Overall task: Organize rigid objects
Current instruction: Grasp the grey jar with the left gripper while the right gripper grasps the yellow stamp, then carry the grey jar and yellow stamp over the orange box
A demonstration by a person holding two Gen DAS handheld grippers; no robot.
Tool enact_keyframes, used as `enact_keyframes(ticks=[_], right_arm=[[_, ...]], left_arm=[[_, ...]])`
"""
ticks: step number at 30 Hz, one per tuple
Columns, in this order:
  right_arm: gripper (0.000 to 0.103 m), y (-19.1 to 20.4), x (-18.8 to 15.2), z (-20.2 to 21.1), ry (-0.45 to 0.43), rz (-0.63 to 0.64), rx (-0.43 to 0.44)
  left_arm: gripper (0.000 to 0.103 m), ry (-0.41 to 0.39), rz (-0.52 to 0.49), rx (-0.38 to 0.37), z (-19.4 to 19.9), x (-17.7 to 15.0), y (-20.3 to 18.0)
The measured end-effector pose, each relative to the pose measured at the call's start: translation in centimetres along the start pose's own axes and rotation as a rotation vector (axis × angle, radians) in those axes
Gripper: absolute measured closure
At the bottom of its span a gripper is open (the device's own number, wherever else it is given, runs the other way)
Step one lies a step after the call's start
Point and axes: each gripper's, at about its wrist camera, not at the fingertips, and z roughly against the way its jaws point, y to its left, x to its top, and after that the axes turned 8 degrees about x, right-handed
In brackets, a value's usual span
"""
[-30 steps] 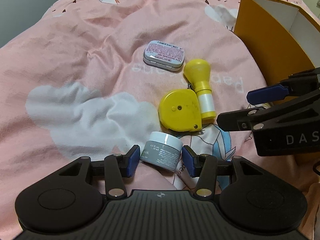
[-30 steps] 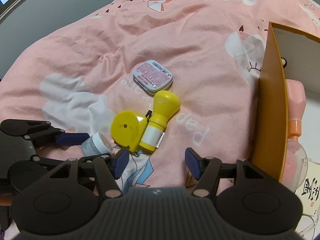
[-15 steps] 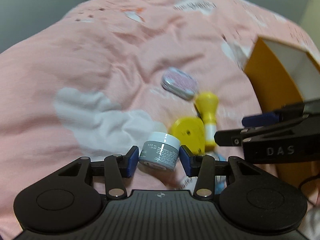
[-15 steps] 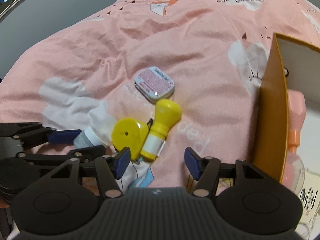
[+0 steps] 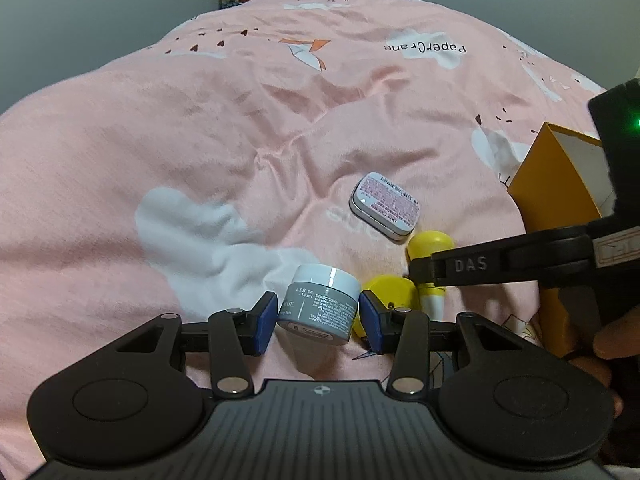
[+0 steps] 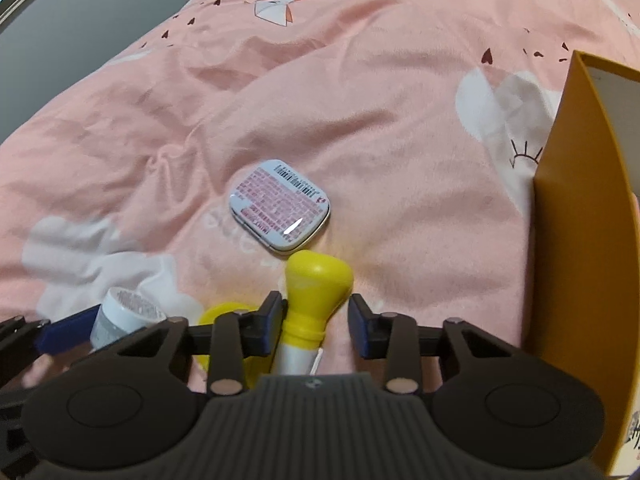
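Gripping a small grey jar (image 5: pixel 319 304) between its blue fingers (image 5: pixel 266 322), the left gripper (image 5: pixel 318 322) holds it just above a pink bedspread (image 5: pixel 160 160). The right gripper (image 6: pixel 316 326) has its fingers apart around a yellow stamp (image 6: pixel 316 284). A flat tin (image 6: pixel 280 204) lies just beyond; an orange box (image 6: pixel 576 240) stands to the right.

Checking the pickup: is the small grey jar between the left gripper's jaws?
Yes, the grey jar sits gripped between the left gripper jaws.
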Motion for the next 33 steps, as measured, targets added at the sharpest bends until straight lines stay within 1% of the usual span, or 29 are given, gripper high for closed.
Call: enact_keyframes(ticks=[4, 7, 9, 12, 18, 22, 26, 33], right_arm=[[0.070, -0.2, 0.1, -0.9, 0.009, -0.004, -0.004], [0.071, -0.3, 0.0, -0.4, -0.005, -0.002, 0.007], [0.071, 0.0, -0.3, 0.6, -0.026, 0.016, 0.014], [0.071, 0.8, -0.9, 2.8, -0.078, 0.068, 0.009], [0.073, 1.9, -2.2, 7.5, -0.188, 0.152, -0.021], [0.073, 2.1, -2.8, 10.6, -0.237, 0.179, -0.001], [0.073, 1.9, -3.6, 13.8, -0.295, 0.187, 0.001], [0.073, 0.3, -4.7, 19.5, -0.387, 0.168, -0.017]], left_arm=[[0.052, 0.002, -0.004, -0.007, -0.1, -0.1, -0.1], [0.052, -0.007, 0.004, -0.007, 0.0, -0.2, -0.1], [0.052, -0.017, 0.005, -0.002, 0.3, -0.3, -0.1], [0.052, -0.056, -0.010, 0.014, 1.1, -0.5, -0.5], [0.052, -0.113, 0.011, -0.007, 3.1, -0.7, -0.9], [0.052, -0.156, 0.038, -0.040, 4.9, -0.6, -1.3], [0.052, -0.204, 0.044, -0.084, 6.6, -0.5, -2.4], [0.052, -0.257, 0.003, -0.200, 8.9, 0.1, -5.9]])
